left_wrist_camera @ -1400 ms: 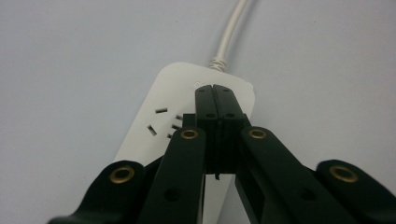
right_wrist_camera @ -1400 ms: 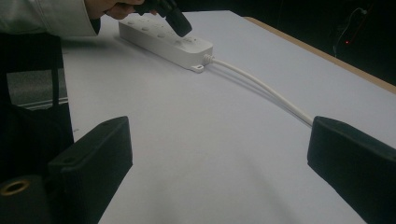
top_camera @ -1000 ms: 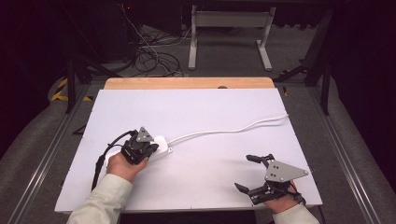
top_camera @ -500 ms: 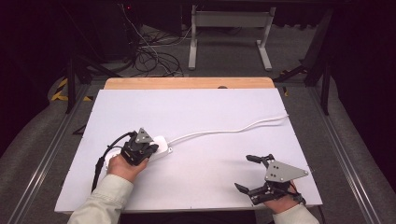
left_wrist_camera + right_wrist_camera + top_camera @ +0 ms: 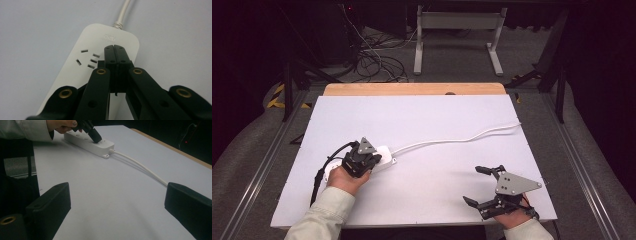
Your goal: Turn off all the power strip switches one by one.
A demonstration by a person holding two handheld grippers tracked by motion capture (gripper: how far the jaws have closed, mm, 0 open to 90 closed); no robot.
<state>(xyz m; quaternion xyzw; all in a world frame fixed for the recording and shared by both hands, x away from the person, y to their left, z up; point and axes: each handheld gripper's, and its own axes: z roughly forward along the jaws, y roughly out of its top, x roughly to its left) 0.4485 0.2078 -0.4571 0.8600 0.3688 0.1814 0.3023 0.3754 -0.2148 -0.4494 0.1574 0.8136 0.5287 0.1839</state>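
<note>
The power strip lies toward the front left corner of the table; the left gripper, jaws together, presses its top near the cord end and could skid it sideways; the right gripper, jaws apart, hovers by the front right corner, with broad room between.

Lab — dark room, floor cables, rig table

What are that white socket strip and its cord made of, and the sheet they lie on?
The power strip looks like smooth matte white plastic, with moulded lettering and crisp slots. Its cord seems rubbery or vinyl-sheathed, curving softly. The white table cover is flat and matte; whether it is board or laminate, I cannot tell.
</note>
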